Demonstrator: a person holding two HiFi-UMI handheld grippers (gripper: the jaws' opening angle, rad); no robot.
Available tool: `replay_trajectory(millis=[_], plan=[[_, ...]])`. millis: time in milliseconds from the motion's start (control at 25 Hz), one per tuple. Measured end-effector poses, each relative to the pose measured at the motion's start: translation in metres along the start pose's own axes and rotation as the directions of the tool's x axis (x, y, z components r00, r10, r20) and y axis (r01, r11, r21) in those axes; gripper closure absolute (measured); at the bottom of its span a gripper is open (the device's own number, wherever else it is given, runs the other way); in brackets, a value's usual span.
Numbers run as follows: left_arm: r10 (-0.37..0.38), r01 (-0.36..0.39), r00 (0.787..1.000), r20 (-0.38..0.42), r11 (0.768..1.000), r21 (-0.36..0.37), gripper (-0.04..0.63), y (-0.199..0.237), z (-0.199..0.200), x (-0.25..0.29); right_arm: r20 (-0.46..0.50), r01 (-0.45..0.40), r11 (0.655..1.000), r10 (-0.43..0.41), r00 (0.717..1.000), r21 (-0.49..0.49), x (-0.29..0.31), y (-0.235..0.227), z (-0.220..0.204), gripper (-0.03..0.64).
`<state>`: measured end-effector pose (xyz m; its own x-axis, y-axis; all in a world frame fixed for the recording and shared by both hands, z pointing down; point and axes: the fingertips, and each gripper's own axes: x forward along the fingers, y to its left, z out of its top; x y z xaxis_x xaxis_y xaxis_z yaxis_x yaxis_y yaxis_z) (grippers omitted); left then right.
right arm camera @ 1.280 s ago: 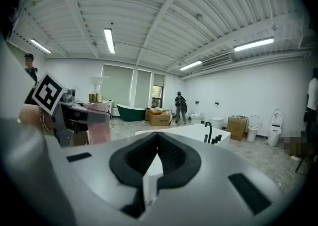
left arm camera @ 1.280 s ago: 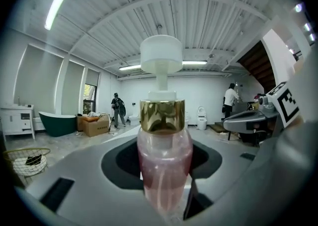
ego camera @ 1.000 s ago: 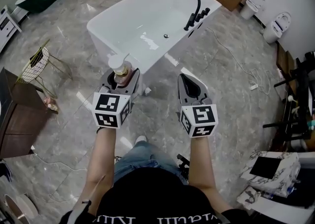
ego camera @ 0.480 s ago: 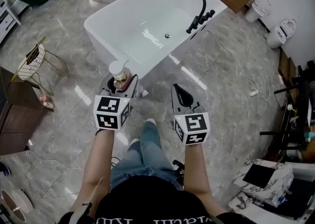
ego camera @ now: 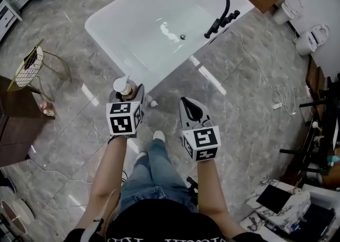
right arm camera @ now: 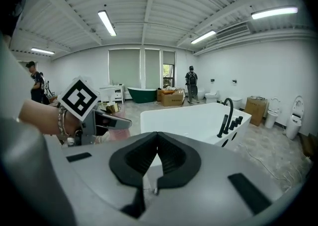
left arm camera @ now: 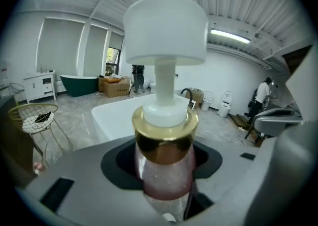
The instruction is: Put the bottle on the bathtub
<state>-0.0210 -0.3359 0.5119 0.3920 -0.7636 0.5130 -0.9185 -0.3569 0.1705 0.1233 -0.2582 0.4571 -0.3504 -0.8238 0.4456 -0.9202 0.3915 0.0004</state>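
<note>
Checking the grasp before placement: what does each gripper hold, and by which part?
The left gripper holds the pump bottle by its pink body, just below the gold collar. The right gripper is shut and holds nothing.

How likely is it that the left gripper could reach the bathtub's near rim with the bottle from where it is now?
Probably yes: the left gripper, jaws shut on the bottle, is just short of the bathtub and its near rim, and nothing visible stands between them.
</note>
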Motion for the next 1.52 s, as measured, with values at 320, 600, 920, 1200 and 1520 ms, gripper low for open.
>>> replay_trajectory(millis=[320, 600, 920, 1200, 1520], plan=[[0.094, -0.100, 0.989, -0.111, 0.994, -0.053, 0.379, 0.014, -0.033, 0.079, -0.071, -0.054, 0.999, 0.054, 0.996, 0.001, 0.040, -0.028, -0.031, 0.601], [0.177, -0.188, 0.970, -0.166, 0.980, -0.057, 0.379, 0.031, -0.056, 0.129, -0.125, -0.068, 0.998, 0.068, 0.990, 0.006, 0.061, -0.044, -0.059, 0.601], [0.214, -0.221, 0.966, -0.148, 0.975, -0.035, 0.379, 0.032, -0.070, 0.159, -0.158, -0.096, 0.995, 0.098, 0.983, 0.021, 0.063, -0.044, -0.079, 0.601], [0.216, -0.215, 0.968, -0.130, 0.976, 0.019, 0.379, 0.027, -0.069, 0.173, -0.171, -0.113, 0.992, 0.120, 0.978, 0.046, 0.064, -0.038, -0.087, 0.601], [0.287, -0.288, 0.946, -0.148, 0.957, 0.013, 0.377, 0.023, -0.078, 0.175, -0.169, -0.096, 0.993, 0.106, 0.980, 0.063, 0.055, -0.039, -0.092, 0.601]])
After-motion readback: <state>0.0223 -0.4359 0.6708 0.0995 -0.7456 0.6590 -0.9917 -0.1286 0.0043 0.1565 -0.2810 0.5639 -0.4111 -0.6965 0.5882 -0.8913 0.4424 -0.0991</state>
